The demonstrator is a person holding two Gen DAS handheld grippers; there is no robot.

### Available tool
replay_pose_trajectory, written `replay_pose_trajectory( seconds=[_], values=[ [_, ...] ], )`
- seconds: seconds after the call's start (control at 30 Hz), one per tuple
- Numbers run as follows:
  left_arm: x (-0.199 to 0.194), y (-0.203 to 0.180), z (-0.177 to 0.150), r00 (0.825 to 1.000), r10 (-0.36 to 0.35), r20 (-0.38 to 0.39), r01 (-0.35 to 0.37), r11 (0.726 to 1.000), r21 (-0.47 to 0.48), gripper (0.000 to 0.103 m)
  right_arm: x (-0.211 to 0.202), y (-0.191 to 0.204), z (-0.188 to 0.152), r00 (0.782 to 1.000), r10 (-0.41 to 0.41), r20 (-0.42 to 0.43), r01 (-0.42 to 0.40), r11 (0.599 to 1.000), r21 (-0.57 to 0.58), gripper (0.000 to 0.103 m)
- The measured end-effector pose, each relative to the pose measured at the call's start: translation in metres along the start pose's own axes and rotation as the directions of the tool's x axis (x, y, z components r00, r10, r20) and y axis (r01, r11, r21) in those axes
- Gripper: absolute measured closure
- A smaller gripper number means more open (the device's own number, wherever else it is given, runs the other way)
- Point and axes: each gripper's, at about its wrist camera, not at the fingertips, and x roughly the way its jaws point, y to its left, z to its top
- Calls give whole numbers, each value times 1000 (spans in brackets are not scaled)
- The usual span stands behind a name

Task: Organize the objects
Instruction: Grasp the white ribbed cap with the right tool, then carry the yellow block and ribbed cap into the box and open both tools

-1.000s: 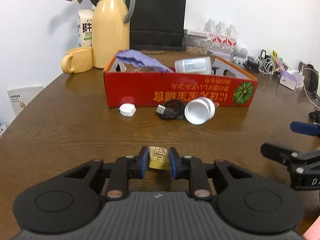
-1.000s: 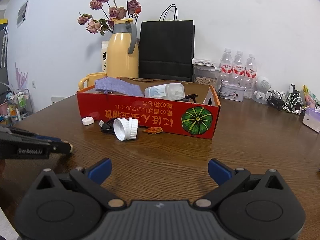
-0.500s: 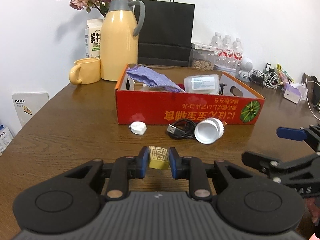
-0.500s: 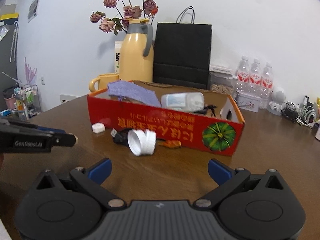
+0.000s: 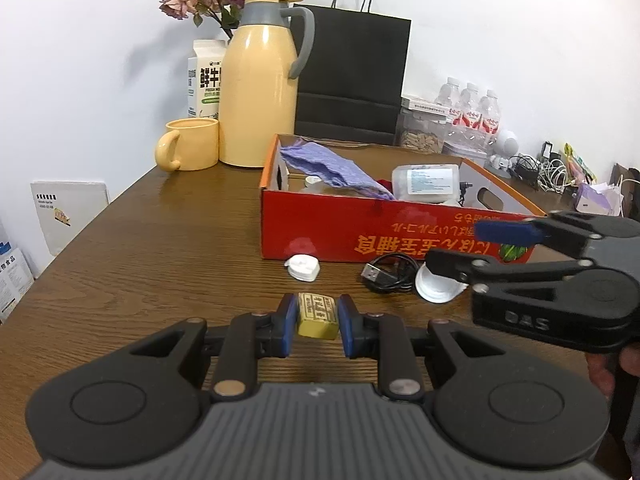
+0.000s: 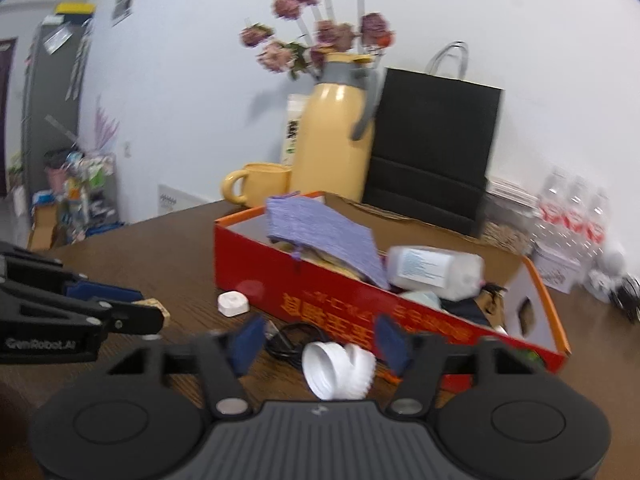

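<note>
Left wrist view: left claw [image 5: 318, 322] grips one yellow block [image 5: 317, 316] — right claw [image 6: 318, 338], closing, straddles one white cap [image 6: 338, 370].

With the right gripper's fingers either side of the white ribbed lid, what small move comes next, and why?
Probably finish closing on the white ribbed lid. The right gripper has just been closing; the lid lies between its fingers, but gaps still show on both sides. It lies on the table in front of the red box. The left gripper already holds the small yellow block.
</note>
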Motion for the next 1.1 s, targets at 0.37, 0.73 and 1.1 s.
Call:
replay_pose_trajectory(
  seconds=[0.37,0.73,1.1],
  values=[
    [-5,14,1,1000,-10,15,11,1000,-20,80,26,0,-7,997,4,-74,-6,1000,-28,75],
    [-3,17,-3,1000,-18,7,18,999,-31,80,25,-7,-21,992,27,-124,-27,1000,1,79],
    [-6,14,-4,1000,-22,12,22,999,-29,80,21,-9,-27,988,66,-137,-62,998,33,91]
  ],
)
